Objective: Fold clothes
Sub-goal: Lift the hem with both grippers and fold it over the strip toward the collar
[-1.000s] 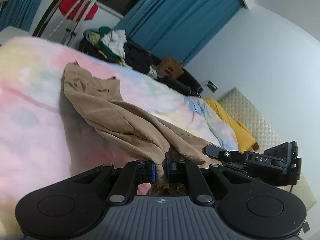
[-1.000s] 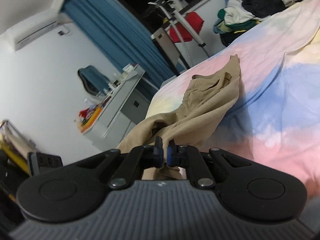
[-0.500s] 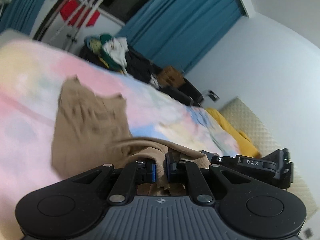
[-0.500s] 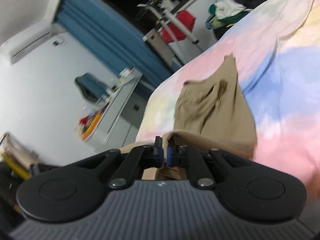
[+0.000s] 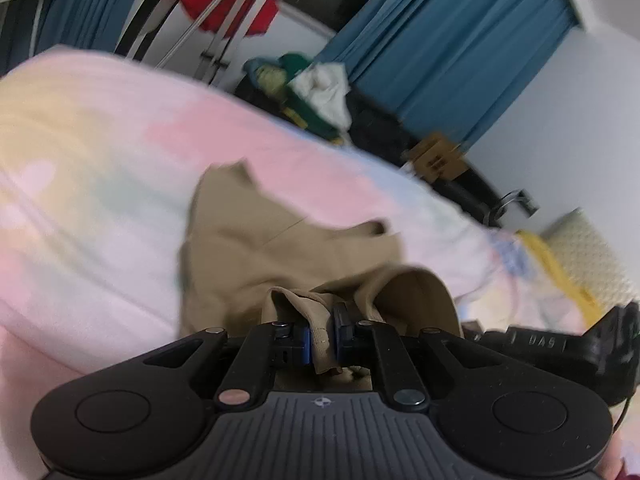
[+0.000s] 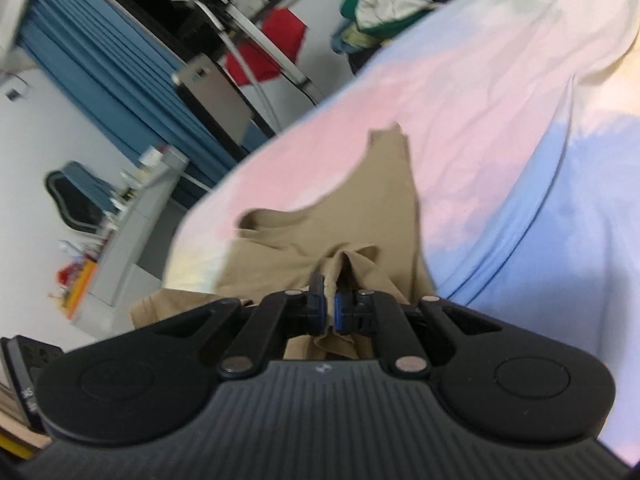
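A tan garment (image 5: pixel 280 248) lies on a pastel pink, yellow and blue bedsheet (image 5: pixel 100 152), its far end spread flat. My left gripper (image 5: pixel 322 334) is shut on a bunched near edge of the tan garment, which folds over beside the fingers. In the right wrist view the same tan garment (image 6: pixel 360 216) stretches away over the bedsheet (image 6: pixel 500 128) to a pointed corner. My right gripper (image 6: pixel 327 308) is shut on another bunched edge of it. The right gripper's body (image 5: pixel 560 344) shows at the left view's right side.
A heap of mixed clothes (image 5: pixel 316 88) sits beyond the bed near blue curtains (image 5: pixel 460 48). A red garment (image 6: pixel 276 44) hangs on a metal rack. A yellow cloth (image 5: pixel 556 264) lies by a quilted headboard. A grey desk (image 6: pixel 132 216) with clutter stands left of the bed.
Both grippers carried the held edges forward over the garment toward its far end, folding it. The cloth went from a stretched strip to a shorter, doubled shape lying on the sheet.
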Demonstrator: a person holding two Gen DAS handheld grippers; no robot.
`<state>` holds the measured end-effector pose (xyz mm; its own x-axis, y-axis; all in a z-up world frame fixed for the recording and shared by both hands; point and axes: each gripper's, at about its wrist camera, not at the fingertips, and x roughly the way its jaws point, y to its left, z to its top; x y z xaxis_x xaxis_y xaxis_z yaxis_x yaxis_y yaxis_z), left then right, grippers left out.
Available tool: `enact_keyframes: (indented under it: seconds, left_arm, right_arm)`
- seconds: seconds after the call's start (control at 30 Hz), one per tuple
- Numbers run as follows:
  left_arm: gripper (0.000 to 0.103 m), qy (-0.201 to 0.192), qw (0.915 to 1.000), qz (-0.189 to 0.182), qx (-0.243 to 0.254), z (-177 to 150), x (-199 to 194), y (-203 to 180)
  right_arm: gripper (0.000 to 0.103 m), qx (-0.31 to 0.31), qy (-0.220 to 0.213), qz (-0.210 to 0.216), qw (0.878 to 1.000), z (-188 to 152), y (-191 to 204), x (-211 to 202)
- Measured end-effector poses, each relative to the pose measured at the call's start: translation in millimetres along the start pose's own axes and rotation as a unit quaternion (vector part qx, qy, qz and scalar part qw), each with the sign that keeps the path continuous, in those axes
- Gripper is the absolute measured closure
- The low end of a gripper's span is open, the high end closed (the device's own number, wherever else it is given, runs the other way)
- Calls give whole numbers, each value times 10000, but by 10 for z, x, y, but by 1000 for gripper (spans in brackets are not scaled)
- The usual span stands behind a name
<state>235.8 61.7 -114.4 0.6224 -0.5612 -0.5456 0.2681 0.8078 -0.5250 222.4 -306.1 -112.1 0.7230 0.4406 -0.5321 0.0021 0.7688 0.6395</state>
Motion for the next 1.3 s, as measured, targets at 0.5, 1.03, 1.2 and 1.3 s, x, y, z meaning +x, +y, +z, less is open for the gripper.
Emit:
enact_keyframes:
  seconds: [0.5, 1.03, 1.2, 1.3]
  left_arm:
    - [56, 36, 9996, -161, 250, -88, -416, -30]
    - [65, 484, 9976, 416, 263, -486, -346, -4]
    - [91, 365, 9979, 357, 403, -536, -416, -88]
    - [95, 258, 9977, 390, 500, -526, -525, -165]
  right_arm:
    - [40, -151, -117, 546, 9983, -82, 136, -150]
    - [40, -659, 136, -786, 9946, -490, 72, -316]
    - [40, -999, 293, -1015, 9894, -600, 128, -109]
    - [42, -1016, 285, -1040, 9890, -604, 115, -98]
